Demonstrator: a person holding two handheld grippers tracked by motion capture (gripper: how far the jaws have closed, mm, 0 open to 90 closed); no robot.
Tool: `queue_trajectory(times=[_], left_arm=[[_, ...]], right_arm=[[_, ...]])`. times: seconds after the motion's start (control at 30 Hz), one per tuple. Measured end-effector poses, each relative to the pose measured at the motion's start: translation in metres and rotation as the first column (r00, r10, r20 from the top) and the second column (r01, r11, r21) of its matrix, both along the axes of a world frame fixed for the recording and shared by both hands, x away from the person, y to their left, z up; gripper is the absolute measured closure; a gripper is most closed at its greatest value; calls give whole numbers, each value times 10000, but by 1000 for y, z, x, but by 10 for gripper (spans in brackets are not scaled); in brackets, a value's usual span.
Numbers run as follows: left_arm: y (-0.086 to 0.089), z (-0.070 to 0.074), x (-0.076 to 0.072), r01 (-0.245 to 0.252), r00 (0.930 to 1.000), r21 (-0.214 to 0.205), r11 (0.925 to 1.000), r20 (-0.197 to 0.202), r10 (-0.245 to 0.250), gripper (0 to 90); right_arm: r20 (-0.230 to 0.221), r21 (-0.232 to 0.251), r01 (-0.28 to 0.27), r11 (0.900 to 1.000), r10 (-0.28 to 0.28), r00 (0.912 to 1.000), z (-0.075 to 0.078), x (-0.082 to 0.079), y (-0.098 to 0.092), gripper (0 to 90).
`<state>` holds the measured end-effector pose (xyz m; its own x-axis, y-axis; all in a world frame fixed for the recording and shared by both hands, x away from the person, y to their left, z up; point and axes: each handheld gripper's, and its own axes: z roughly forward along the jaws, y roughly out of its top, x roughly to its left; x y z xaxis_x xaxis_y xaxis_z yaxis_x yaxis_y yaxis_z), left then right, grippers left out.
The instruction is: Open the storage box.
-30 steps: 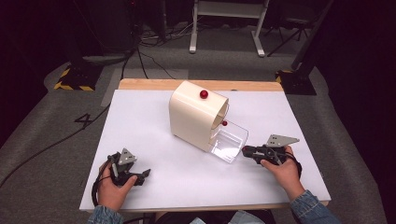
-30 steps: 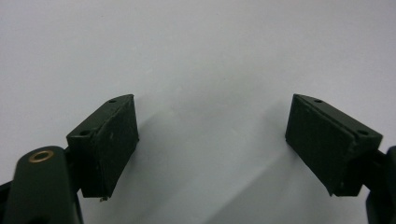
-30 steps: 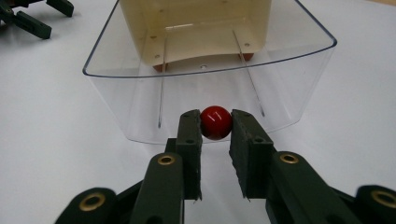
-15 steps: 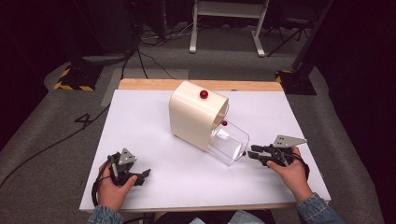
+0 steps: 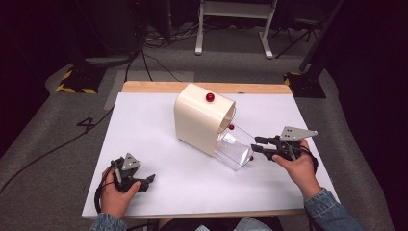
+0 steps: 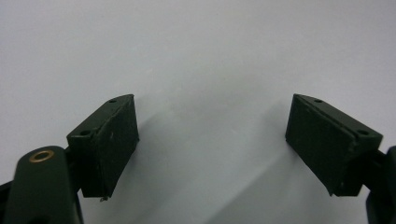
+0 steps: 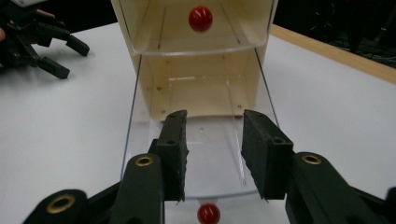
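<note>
Drawer [image 5: 234, 150], clear plastic, is pulled out of the cream cabinet [image 5: 199, 120] at table [image 5: 159, 130] centre, sticking out toward 4 o'clock. Red knob [image 7: 208, 213] on its front sits just below the right gripper [image 5: 259, 144], apart from both pads. Right gripper's jaws have just been opening; now a narrow gap, nothing between them, tips at the drawer front's upper edge. Left gripper [image 5: 146, 180] rests at 7 o'clock on bare table, jaws spread wide, empty. Second red knob [image 5: 210, 97] on the cabinet top.
</note>
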<state>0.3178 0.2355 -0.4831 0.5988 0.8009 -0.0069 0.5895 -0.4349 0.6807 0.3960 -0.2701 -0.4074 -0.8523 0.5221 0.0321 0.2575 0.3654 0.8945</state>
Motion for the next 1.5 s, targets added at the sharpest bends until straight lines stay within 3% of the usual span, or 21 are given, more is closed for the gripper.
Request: queue_trajectory(times=[0.23, 0.43, 0.77, 0.9, 1.07, 1.5], left_arm=[[0, 0, 0, -36, 10000, -26, 10000, -22, 36, 171], [0, 0, 0, -2, 10000, 7, 10000, 7, 2, 171], [0, 0, -1, -21, 10000, -1, 10000, 67, 21, 172], [0, 0, -1, -16, 10000, -14, 10000, 52, 16, 172], [0, 0, -1, -27, 10000, -13, 10000, 42, 27, 171], [0, 0, -1, -16, 10000, -5, 10000, 61, 17, 171]], right_arm=[[290, 294, -172, 9994, 163, 9994, 18, 12, 19, 606], [418, 377, -234, 9990, 218, 9989, 25, 24, 36, 600], [461, 861, -414, 9954, 375, 9982, 19, 41, 59, 635], [464, 782, -453, 9959, 418, 9981, 16, 42, 64, 676], [347, 954, -597, 9936, 566, 9978, 13, 43, 64, 738], [559, 841, -635, 9944, 589, 9967, 13, 41, 64, 745]])
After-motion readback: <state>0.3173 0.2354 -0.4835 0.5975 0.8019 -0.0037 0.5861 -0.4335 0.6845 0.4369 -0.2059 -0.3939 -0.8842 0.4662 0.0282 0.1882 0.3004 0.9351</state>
